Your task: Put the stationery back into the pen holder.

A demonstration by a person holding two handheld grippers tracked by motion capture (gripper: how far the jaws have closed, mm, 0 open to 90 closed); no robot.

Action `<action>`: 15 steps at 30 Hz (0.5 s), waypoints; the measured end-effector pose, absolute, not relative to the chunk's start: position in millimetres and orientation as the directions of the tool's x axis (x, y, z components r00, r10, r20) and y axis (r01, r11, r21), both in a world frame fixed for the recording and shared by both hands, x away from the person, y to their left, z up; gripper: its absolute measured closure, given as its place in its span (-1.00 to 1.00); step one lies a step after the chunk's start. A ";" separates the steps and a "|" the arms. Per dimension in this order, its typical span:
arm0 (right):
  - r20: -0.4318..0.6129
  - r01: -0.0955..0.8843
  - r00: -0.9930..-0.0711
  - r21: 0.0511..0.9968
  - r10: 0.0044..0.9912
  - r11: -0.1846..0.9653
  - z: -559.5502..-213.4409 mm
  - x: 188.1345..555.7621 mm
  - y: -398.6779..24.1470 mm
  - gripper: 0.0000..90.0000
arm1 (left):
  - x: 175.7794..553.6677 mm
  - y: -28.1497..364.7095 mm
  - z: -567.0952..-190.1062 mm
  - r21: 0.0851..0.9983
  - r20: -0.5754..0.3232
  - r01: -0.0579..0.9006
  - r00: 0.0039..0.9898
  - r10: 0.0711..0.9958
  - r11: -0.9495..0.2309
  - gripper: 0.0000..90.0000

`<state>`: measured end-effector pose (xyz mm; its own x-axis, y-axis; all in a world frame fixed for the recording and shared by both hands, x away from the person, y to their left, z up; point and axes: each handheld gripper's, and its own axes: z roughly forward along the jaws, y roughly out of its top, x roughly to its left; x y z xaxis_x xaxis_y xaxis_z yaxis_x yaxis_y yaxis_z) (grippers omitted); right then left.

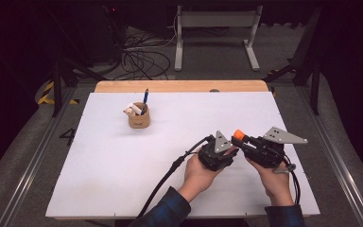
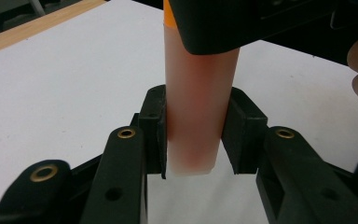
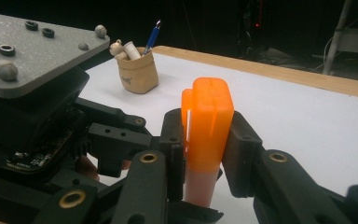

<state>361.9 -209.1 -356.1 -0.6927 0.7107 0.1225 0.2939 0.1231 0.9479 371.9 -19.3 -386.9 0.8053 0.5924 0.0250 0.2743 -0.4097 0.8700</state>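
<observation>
Writing: a faint print on the pen pot (image 3: 138, 71), too small to read.
Marker (image 3: 206, 135): pale barrel, orange cap (image 1: 238, 134), held between both tools above the table's near right.
Left gripper (image 2: 196, 135): clamped on the marker's barrel.
Right gripper (image 3: 205, 144): clamped on the cap.
Pen pot: far left, well apart, holding a blue pen (image 1: 145, 98).
Surface: white sheet (image 1: 123, 161) on a wooden table (image 1: 179, 86).
Room: dark, grey floor, cables (image 1: 139, 59), metal stand (image 1: 215, 21).

Left tongs (image 1: 228, 152) and right tongs (image 1: 240, 142) meet tip to tip, jaws clamped; both hands grip from below.
</observation>
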 end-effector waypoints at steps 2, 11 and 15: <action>0.127 0.295 -0.692 0.948 0.710 0.118 -356.7 362.5 -208.5 0.60 | 372.5 -18.8 -386.9 0.867 0.019 0.282 0.805 0.593 -0.410 0.44; 0.115 0.288 -0.687 0.949 0.717 0.124 -357.7 363.9 -208.8 0.22 | 373.5 -13.8 -385.1 0.867 0.016 0.287 0.802 0.597 -0.408 0.44; 0.109 0.274 -0.686 0.955 0.719 0.116 -355.9 363.1 -211.3 0.05 | 374.3 -9.8 -385.9 0.868 0.016 0.288 0.798 0.603 -0.405 0.44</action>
